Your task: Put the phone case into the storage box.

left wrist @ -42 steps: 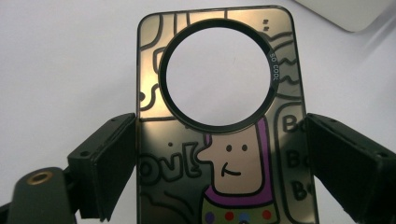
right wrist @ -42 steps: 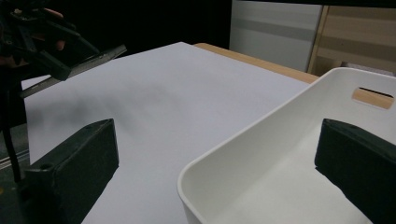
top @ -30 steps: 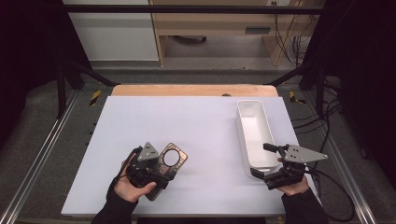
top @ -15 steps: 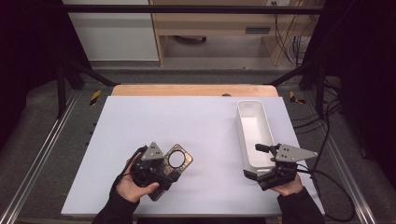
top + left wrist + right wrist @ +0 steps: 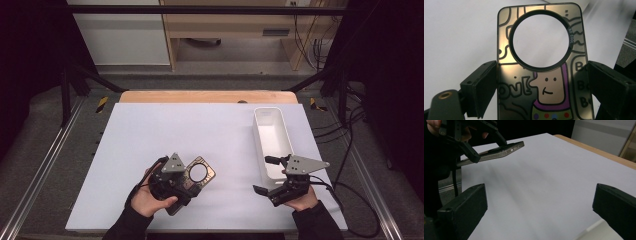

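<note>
Bright white table [image 5: 200, 130], dark surround, perhaps slightly soft focus

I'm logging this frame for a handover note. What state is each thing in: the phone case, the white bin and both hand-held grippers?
Phone case: clamped by its long edges, lifted off the table, printed side facing up.
White bin: upright on the table, nothing inside that I can see.
Left hand-held gripper: shut on the phone case.
Right hand-held gripper: jaws wide open, holding nothing, beside the bin's near end.
</note>
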Available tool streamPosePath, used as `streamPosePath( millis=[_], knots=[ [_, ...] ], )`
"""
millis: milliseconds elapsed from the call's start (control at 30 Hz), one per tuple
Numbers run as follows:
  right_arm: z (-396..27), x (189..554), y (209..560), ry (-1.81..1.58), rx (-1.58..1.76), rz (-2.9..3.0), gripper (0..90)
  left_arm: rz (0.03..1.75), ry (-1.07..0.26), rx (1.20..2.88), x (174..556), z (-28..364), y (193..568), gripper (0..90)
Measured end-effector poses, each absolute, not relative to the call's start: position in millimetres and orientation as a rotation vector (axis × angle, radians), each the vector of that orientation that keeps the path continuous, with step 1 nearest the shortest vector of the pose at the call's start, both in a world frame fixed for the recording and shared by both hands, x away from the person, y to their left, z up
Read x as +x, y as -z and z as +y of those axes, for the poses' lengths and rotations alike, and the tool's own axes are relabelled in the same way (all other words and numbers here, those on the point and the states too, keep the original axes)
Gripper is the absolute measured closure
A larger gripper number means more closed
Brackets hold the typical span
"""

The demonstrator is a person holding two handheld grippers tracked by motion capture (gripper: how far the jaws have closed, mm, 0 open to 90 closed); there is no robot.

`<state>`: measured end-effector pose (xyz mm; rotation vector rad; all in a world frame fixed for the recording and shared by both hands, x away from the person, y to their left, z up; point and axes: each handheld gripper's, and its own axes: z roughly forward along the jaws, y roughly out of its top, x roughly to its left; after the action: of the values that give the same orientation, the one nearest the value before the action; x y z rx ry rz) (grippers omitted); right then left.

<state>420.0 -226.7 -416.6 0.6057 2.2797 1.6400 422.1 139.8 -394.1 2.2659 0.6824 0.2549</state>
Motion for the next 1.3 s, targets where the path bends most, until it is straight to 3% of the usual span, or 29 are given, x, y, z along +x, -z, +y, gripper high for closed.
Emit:
streamPosePath(
  millis=[1300],
  knots=[
    [-178.1,425.4,418.6,-1.62,0.415,2.433,0.4,0.368,-0.131,2.437,427.5,97.7,392.3,11.2]
  ],
)
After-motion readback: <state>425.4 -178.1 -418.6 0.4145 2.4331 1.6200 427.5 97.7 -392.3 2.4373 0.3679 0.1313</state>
